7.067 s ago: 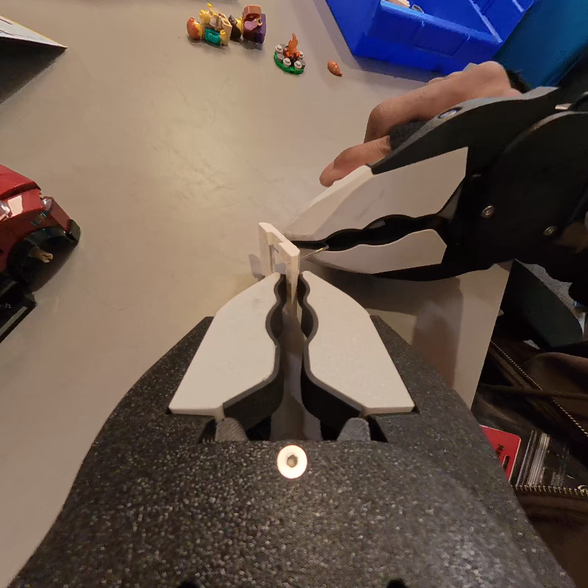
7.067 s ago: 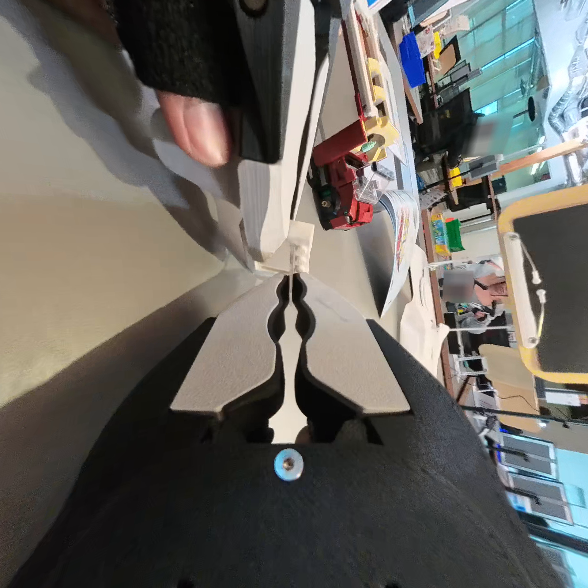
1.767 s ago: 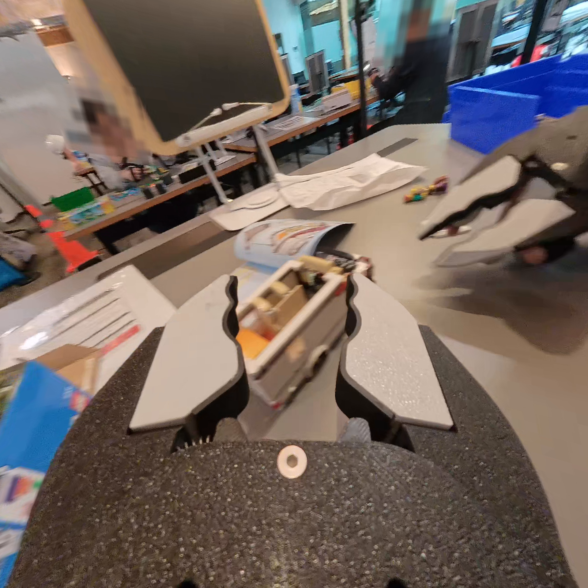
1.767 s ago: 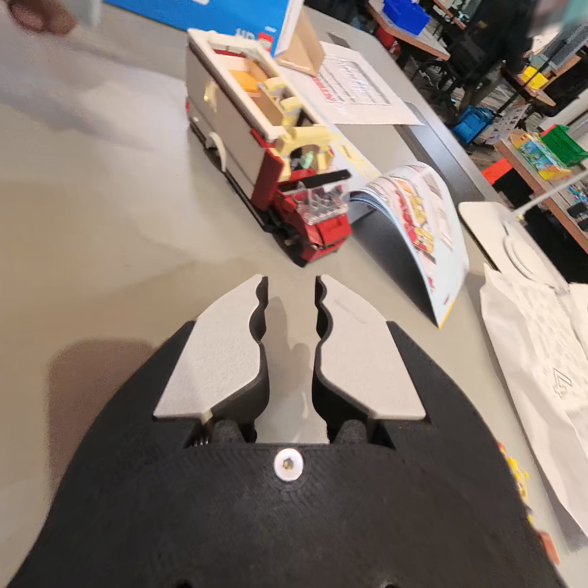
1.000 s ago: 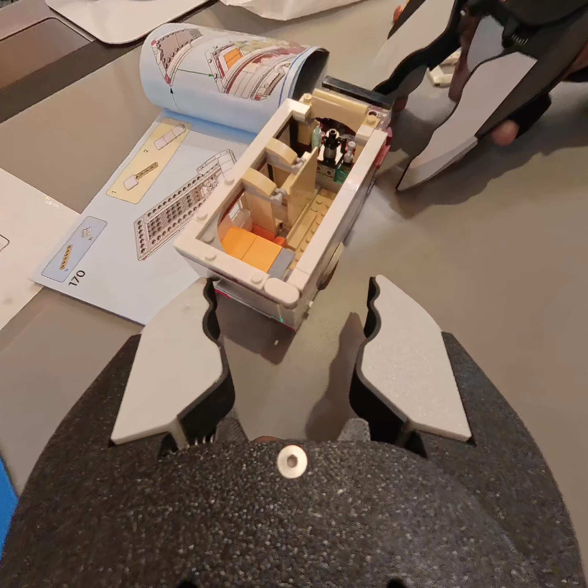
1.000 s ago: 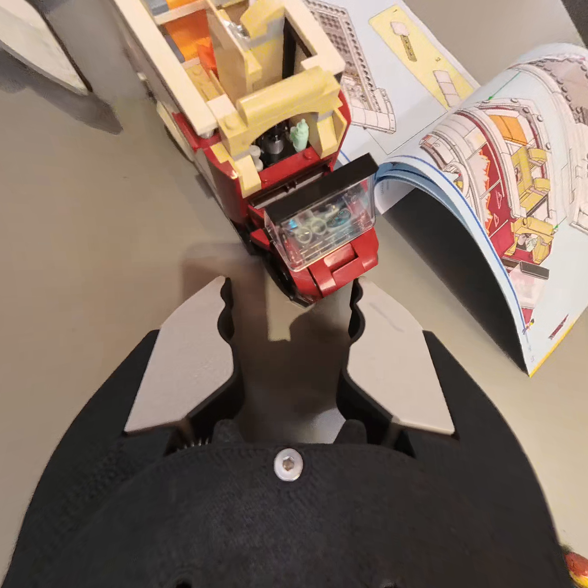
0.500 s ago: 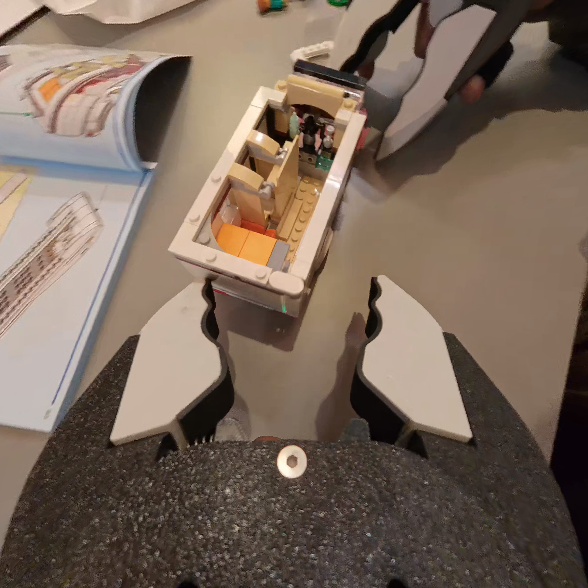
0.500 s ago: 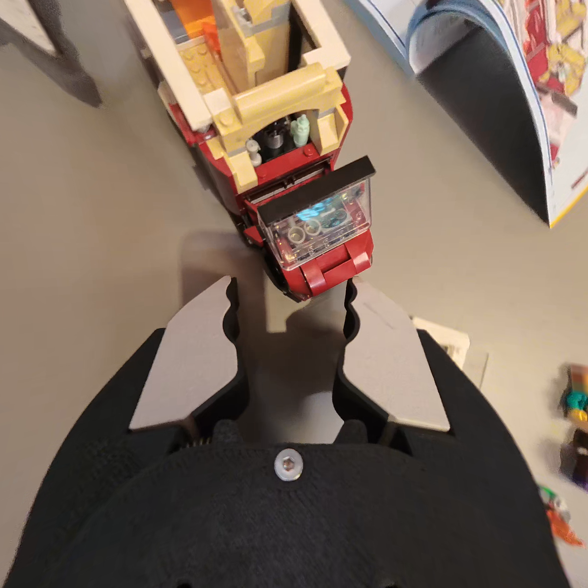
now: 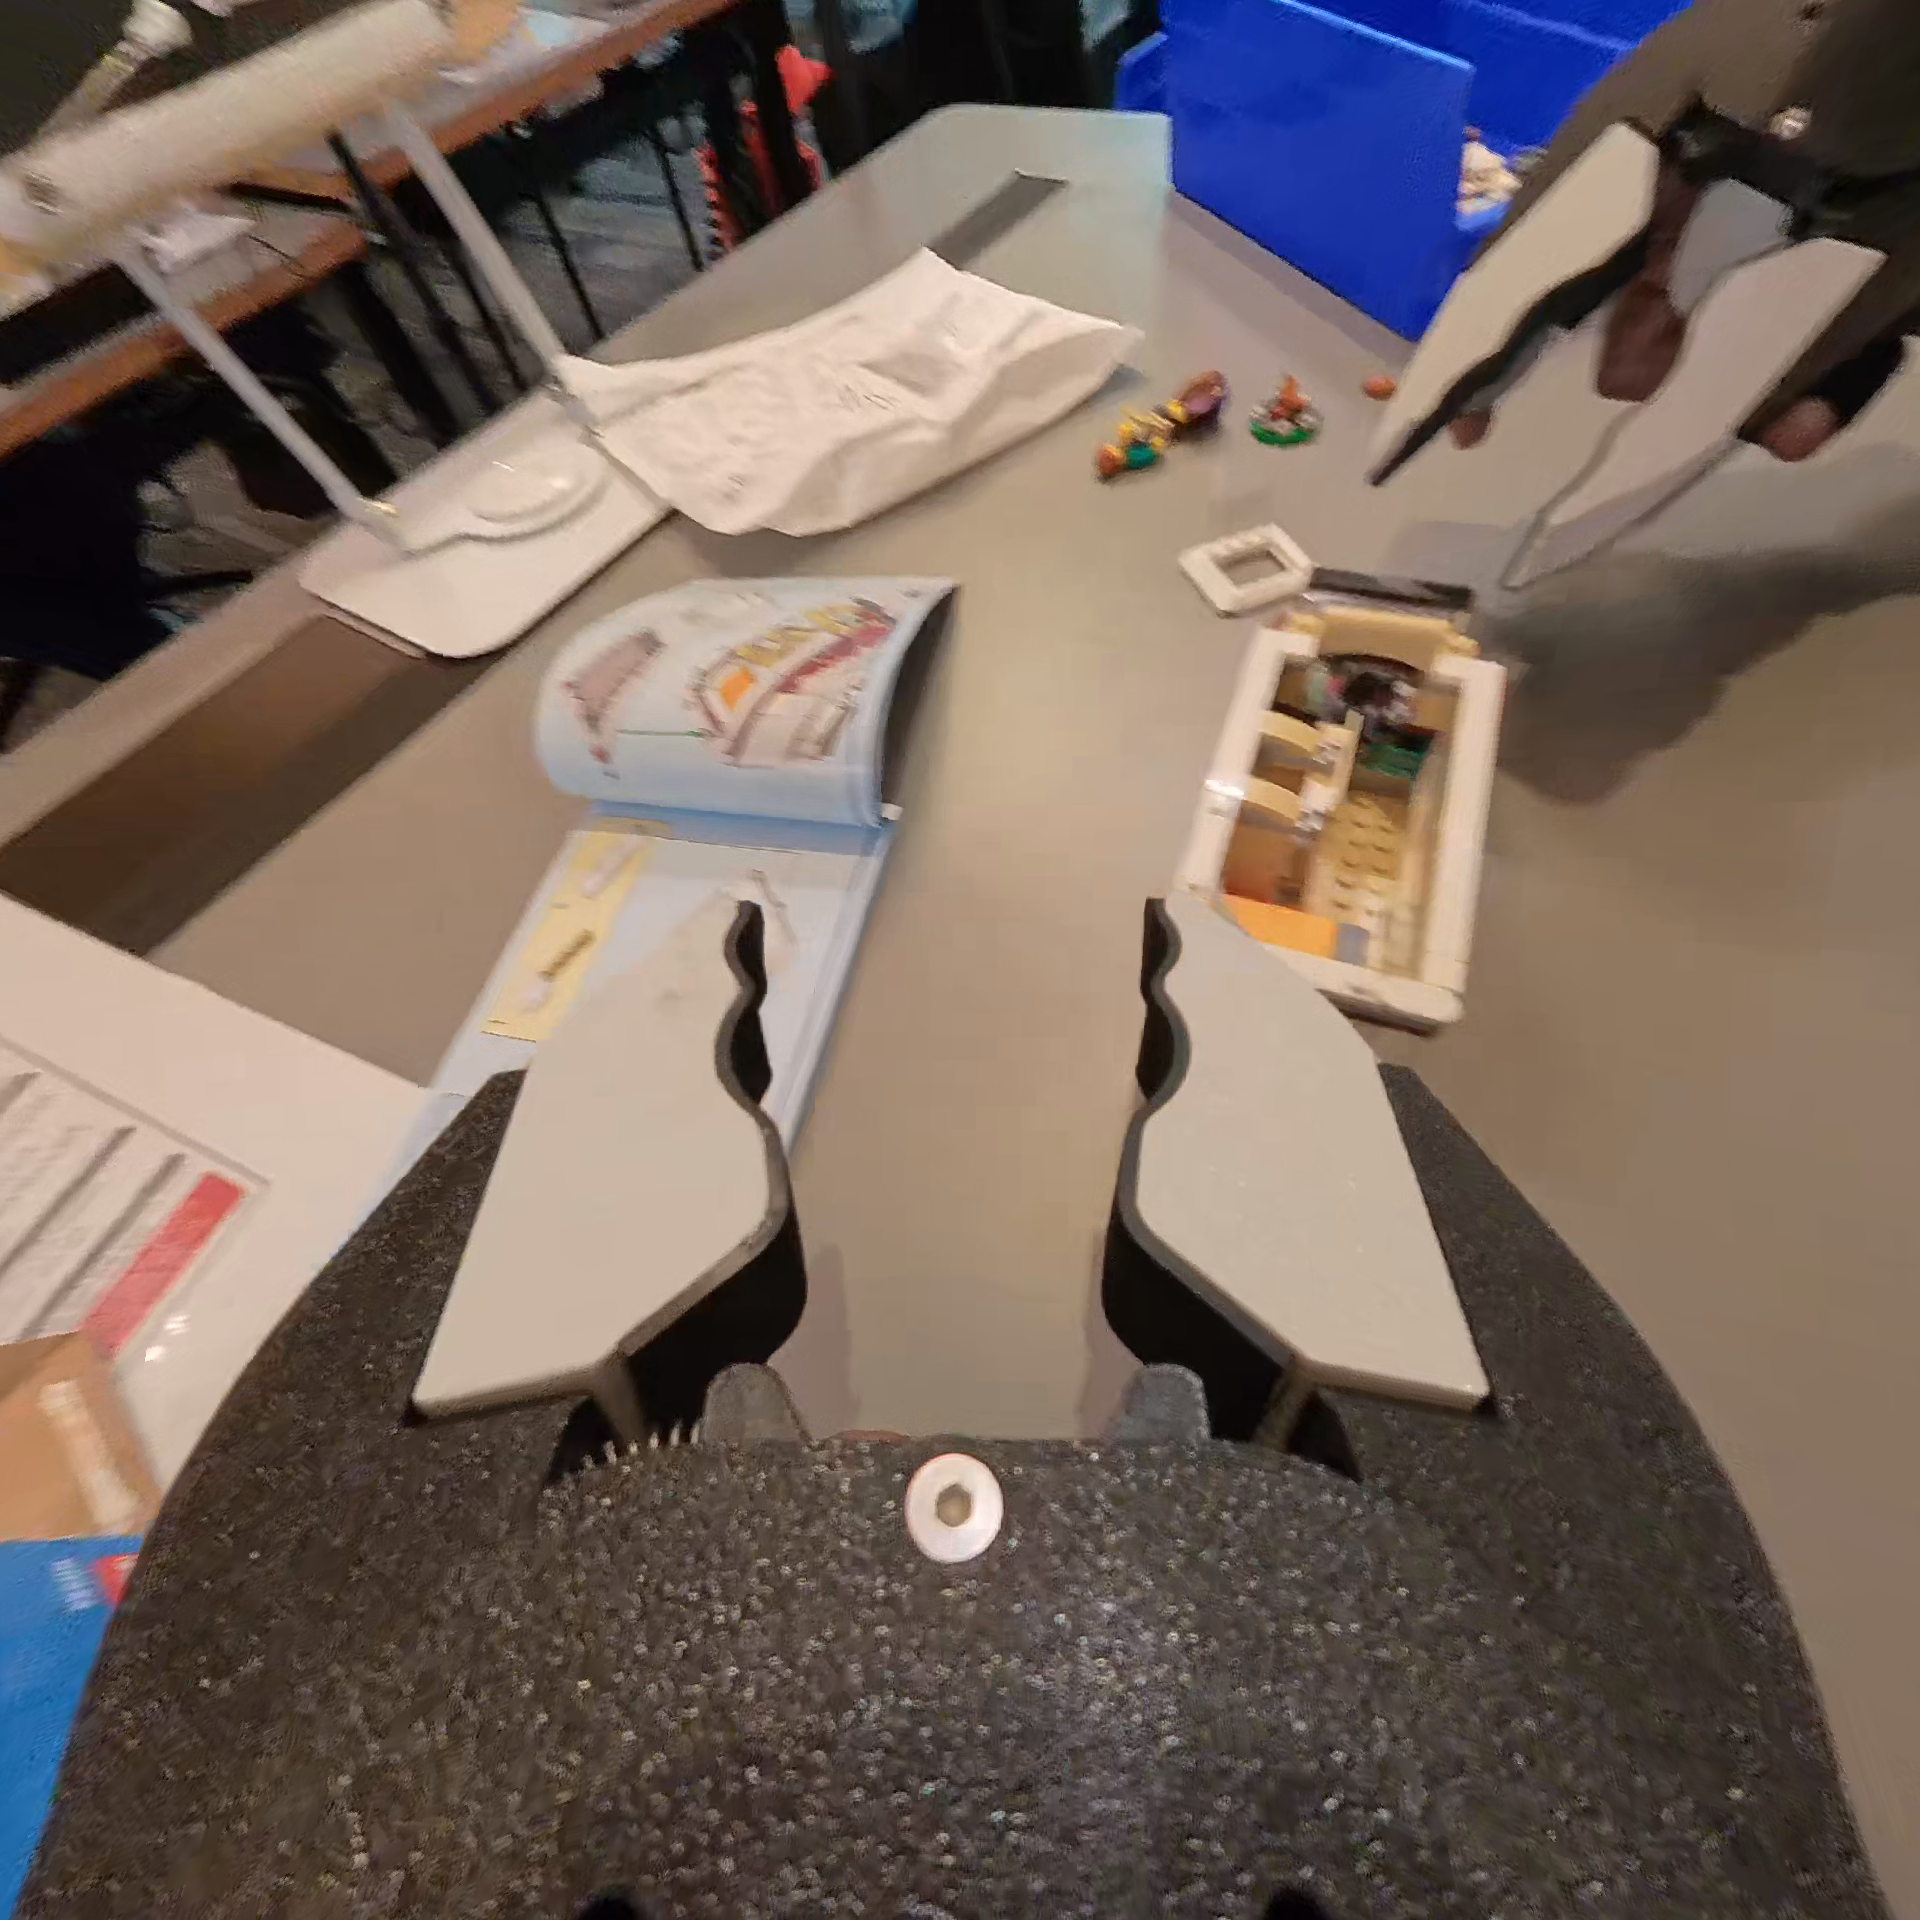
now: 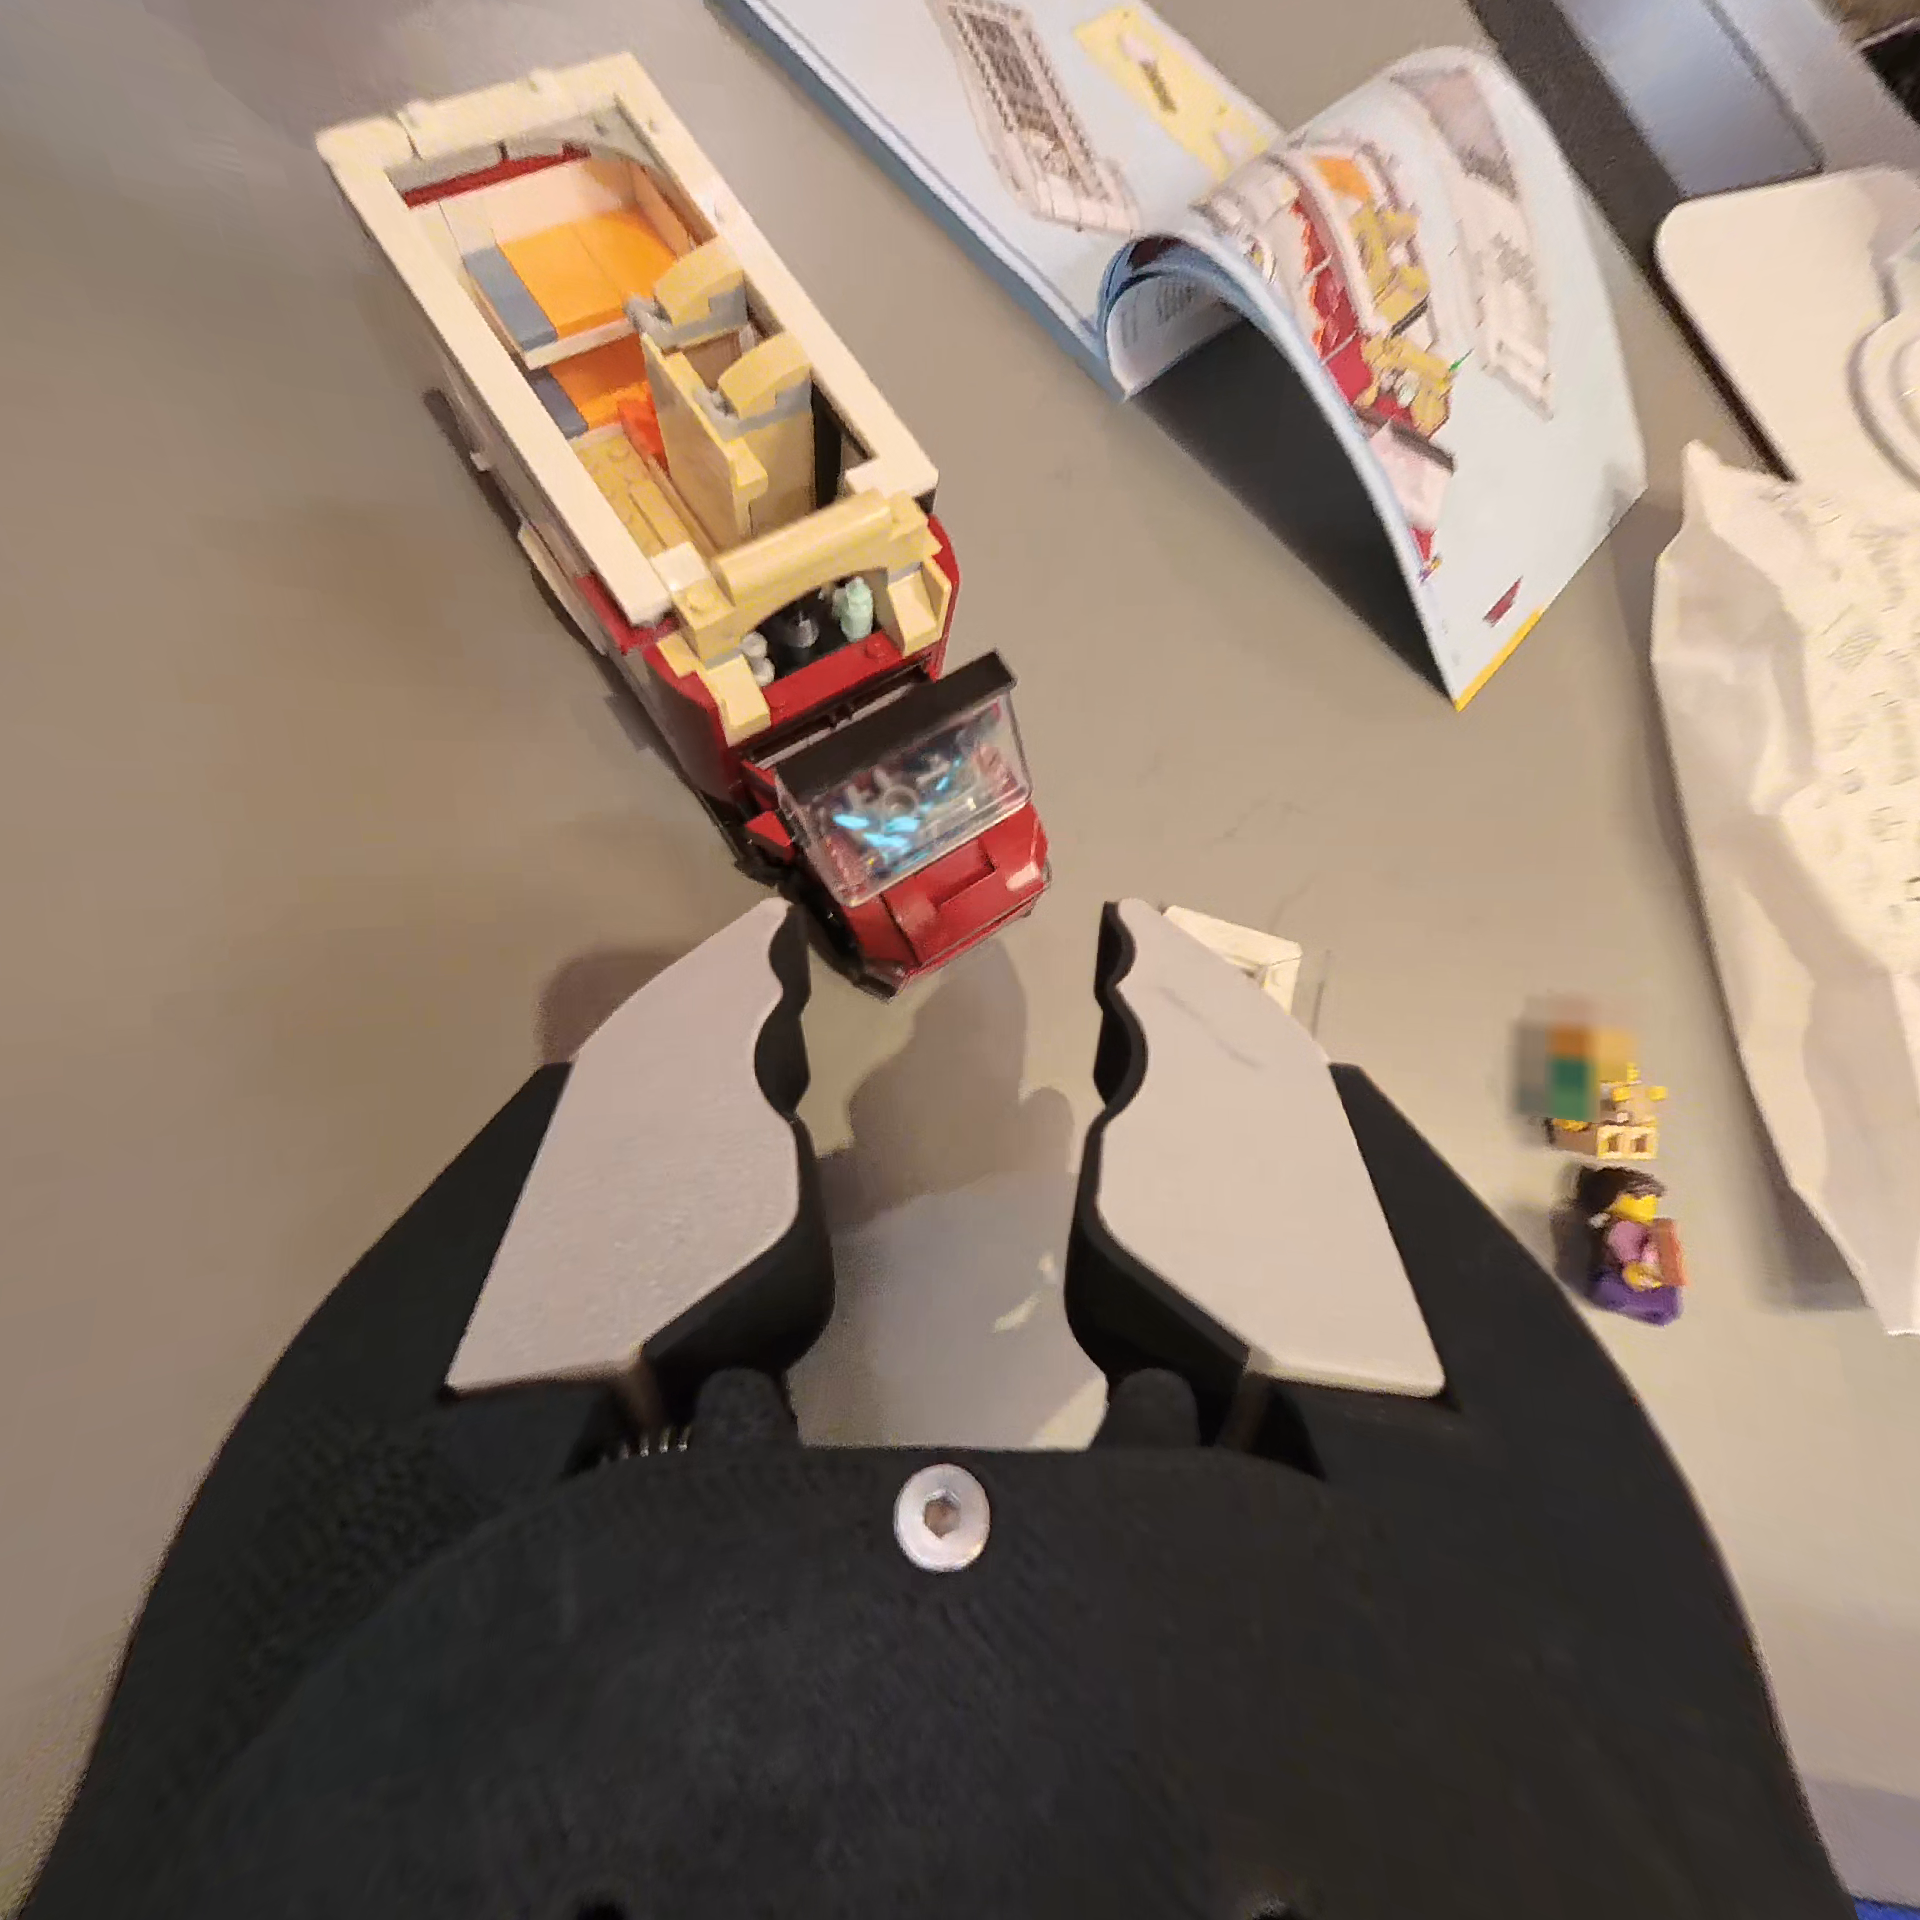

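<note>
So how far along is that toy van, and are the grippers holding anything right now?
The van has its body, red nose and windscreen built, with seats fitted inside. Its roof is off, so the cabin is open. A loose white frame piece lies on the table beside it. Both the left gripper and right gripper are open and hold nothing. The booklet lies open nearby.

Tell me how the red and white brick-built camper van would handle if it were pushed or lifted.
The camper van looks stiff but fragile: it is built of many small bricks, so a hard squeeze could pop some off. Its roof is off, leaving thin white walls to grip. Its wheels are barely visible, so it might roll rather than slide when pushed.
</note>
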{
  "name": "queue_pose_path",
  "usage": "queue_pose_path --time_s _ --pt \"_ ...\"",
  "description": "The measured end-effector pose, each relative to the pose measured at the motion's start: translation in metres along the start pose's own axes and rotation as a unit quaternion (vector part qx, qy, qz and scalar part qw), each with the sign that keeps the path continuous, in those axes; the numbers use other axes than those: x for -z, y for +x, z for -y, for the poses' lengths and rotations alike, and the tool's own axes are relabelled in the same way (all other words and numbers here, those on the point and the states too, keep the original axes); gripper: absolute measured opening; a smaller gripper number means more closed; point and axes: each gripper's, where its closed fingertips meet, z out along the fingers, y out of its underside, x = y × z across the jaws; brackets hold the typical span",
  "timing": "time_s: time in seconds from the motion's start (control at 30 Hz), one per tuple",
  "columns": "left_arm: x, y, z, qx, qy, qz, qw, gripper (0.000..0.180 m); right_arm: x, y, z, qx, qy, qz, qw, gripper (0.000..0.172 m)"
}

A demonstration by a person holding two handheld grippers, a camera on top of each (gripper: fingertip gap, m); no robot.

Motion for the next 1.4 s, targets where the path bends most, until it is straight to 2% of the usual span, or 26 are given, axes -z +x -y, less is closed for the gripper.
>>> queue_pose_path --time_s 0.17,0.3,0.4,0.5,0.6,0.77,0.9,1.1,1.4 --pt "-0.016 -0.071 0.023 -0.024 -0.002 0.069 0.997 0.069 0.000 0.010 0.035 0.048 0.017 -0.015 0.999 0.051" --pt "-0.050 -0.109 -0.009 -0.032 -0.062 0.097 0.993 0.073 -0.011 0.024 0.068 0.081 0.023 -0.028 0.996 0.051" --pt "-0.068 -0.094 -0.032 0.004 -0.069 0.062 0.996 0.072 -0.022 0.037 0.088 0.095 0.022 -0.034 0.995 0.051" --pt "-0.067 -0.086 -0.044 -0.027 -0.096 0.067 0.993 0.073 -0.040 0.054 0.107 0.103 0.028 -0.040 0.993 0.051" --pt "-0.067 -0.077 -0.050 -0.007 -0.106 0.042 0.993 0.076 -0.059 0.079 0.117 0.124 0.004 -0.050 0.991 0.053" --pt "-0.065 -0.086 -0.075 0.043 -0.149 0.036 0.987 0.082 -0.078 0.122 0.141 0.094 0.018 -0.070 0.993 0.053" --pt "-0.066 -0.086 -0.085 0.040 -0.166 0.032 0.985 0.086 -0.082 0.141 0.124 0.081 0.006 -0.076 0.994 0.052" --pt "-0.066 -0.080 -0.090 0.023 -0.180 0.017 0.983 0.089 -0.068 0.169 0.101 0.053 -0.001 -0.094 0.994 0.050" --pt "-0.051 -0.095 -0.097 0.027 -0.188 0.043 0.981 0.091 -0.068 0.172 0.090 0.054 -0.009 -0.078 0.995 0.049"
